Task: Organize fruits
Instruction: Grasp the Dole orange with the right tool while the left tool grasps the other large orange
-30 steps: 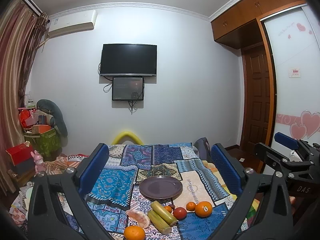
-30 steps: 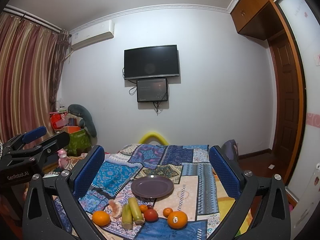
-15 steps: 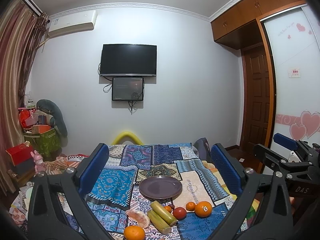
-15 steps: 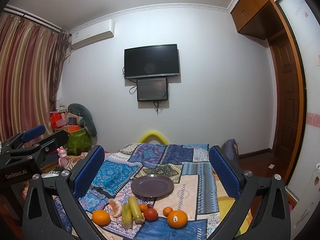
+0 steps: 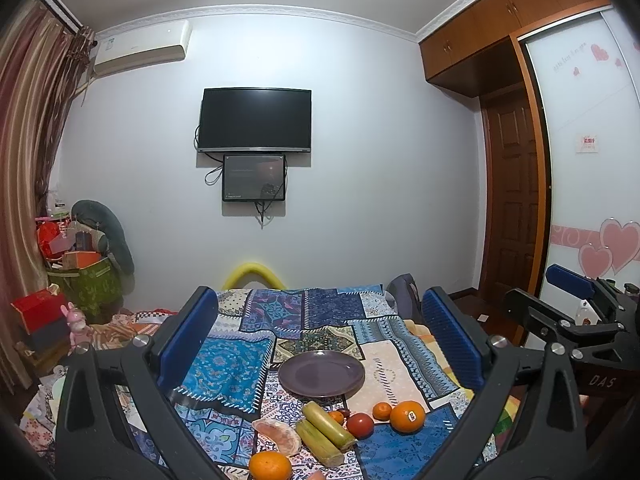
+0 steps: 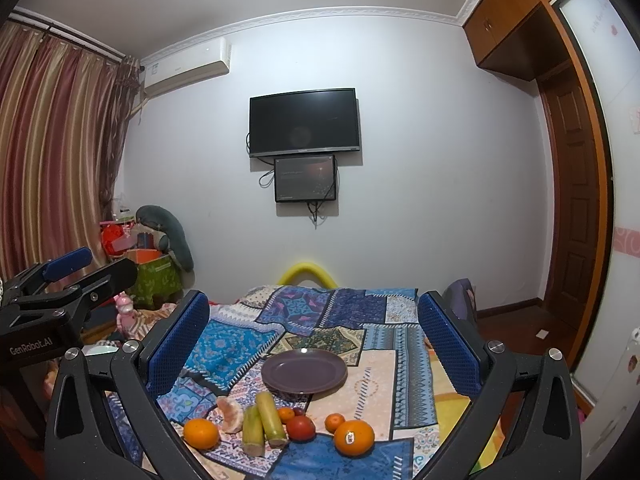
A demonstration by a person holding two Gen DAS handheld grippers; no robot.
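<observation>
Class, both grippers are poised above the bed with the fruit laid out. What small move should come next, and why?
Probably lower the right gripper toward the stickered orange. Both grippers are open and hold nothing, the purple plate is bare, and that orange lies nearest the right side with free space around it.

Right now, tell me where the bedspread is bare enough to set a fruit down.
The purple plate is bare. Bare cloth lies right of it, above the stickered orange, and on the blue patch to the plate's left. Crowded: the row below the plate, from the plain orange past the sugarcane pieces and tomato.
</observation>
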